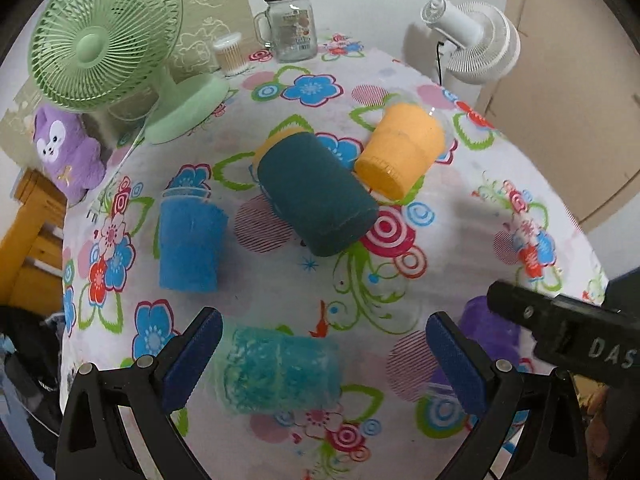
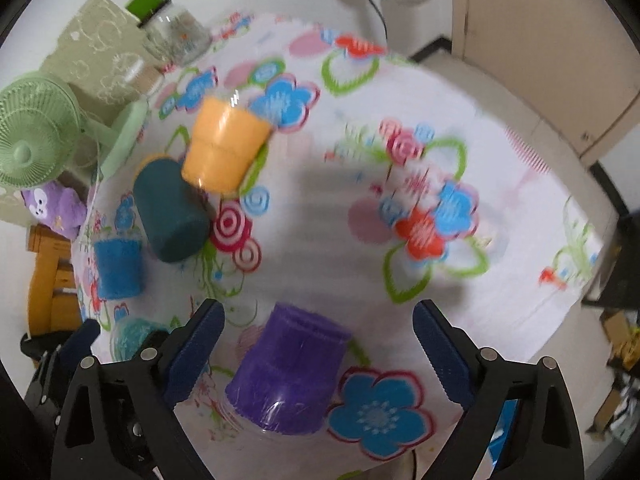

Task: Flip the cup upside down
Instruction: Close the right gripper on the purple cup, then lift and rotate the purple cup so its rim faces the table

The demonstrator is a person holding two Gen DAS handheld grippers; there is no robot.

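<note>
The right hand-held gripper hangs over the purple cup, released, its 2 blue pads wide apart with the cup between them and touching neither. The cup stands on the flowered counter close to the near edge, seemingly rim-down already with its wider end nearest the camera, though motion blur leaves that uncertain; its long axis runs roughly along the line of the fingers, tilted a little to the left. The left hand-held gripper is likewise released, and the pale turquoise cup lies on its side between its pads, long axis running left to right across the gap, so either arm has a cup directly ahead of it. Farther back lie a blue cup, a dark green cup on its side and an orange cup tipped over just beside it. In the left wrist view the letters "DAS" are legible on the body of the right tool; the label on the glass jar at the back is too small to read.
</note>
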